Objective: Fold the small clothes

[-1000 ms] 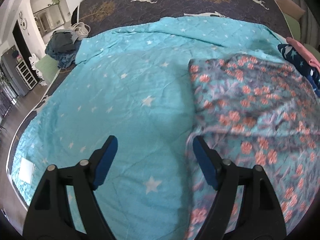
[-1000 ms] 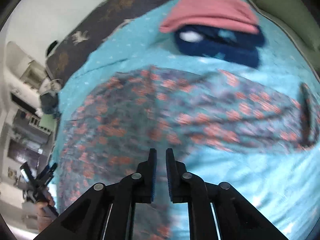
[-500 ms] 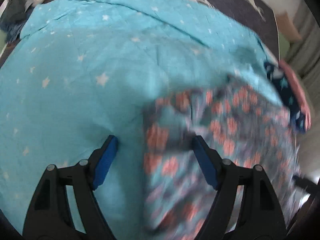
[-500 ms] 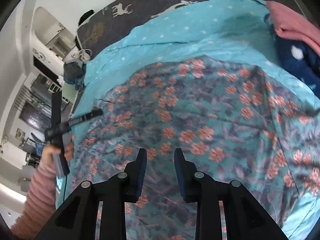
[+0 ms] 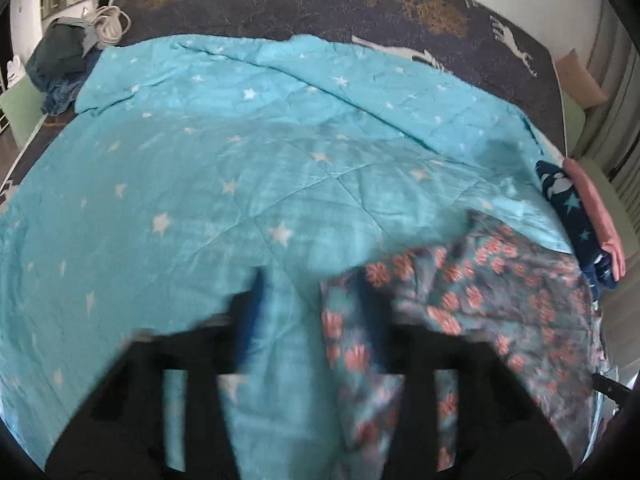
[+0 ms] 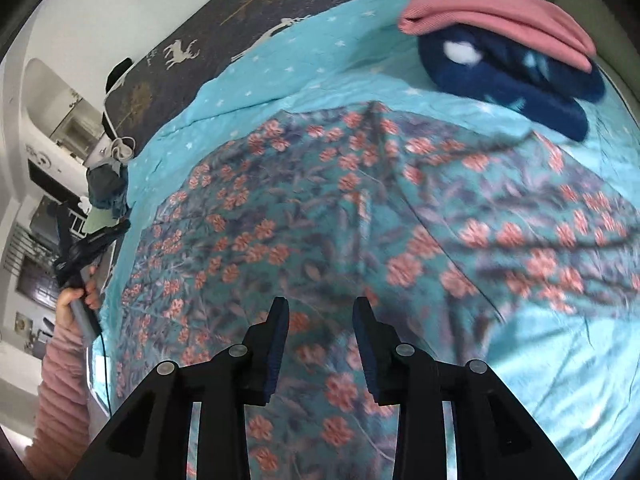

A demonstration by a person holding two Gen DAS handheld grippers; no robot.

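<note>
Moved: left gripper (image 5: 308, 312) slides to floral garment (image 6: 320, 208) edge, jaws narrowing, blurred, nothing pinched.
Right gripper (image 6: 320, 334): jaws just widening, spread above garment.
Garment: flat on blue quilt (image 5: 200, 184), folded clothes (image 6: 508, 52) beyond.

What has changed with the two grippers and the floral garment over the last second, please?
The right gripper has just been opening and holds nothing above the floral garment. The left gripper has just been closing, with the garment's edge between its jaws. The folded navy and pink clothes stayed put.
</note>
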